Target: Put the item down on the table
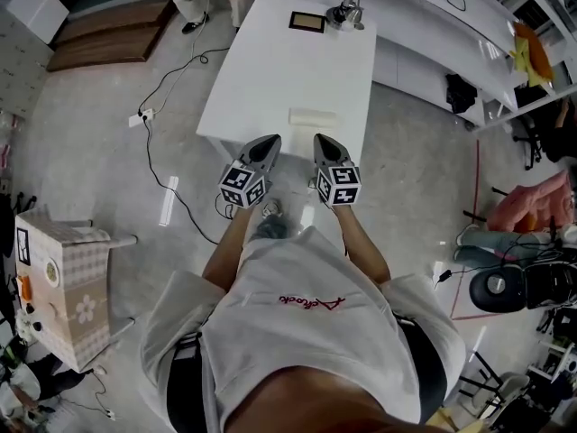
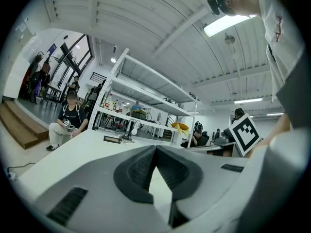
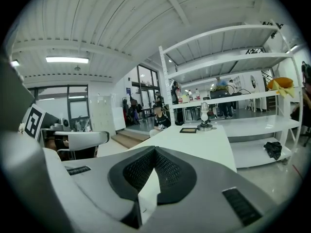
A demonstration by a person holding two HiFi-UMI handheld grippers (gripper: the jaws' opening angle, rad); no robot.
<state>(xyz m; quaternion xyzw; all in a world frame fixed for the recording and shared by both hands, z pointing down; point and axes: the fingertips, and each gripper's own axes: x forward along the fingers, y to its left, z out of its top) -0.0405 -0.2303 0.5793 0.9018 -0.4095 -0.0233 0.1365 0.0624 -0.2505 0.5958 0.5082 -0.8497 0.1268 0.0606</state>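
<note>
Indistinct shiny object (image 1: 345, 14) at table (image 1: 270, 70) end

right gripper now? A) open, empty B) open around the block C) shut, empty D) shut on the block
C: in its own view the right gripper has its jaws together at the tips with nothing between them; the block lies apart from it on the table.

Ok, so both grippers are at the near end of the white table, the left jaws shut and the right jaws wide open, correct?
Not quite. The right gripper has its jaws shut too, tips meeting with nothing between them, as the right gripper view shows. The rest holds: both grippers are at the near end of the white table, and the left gripper has its jaws shut.
</note>
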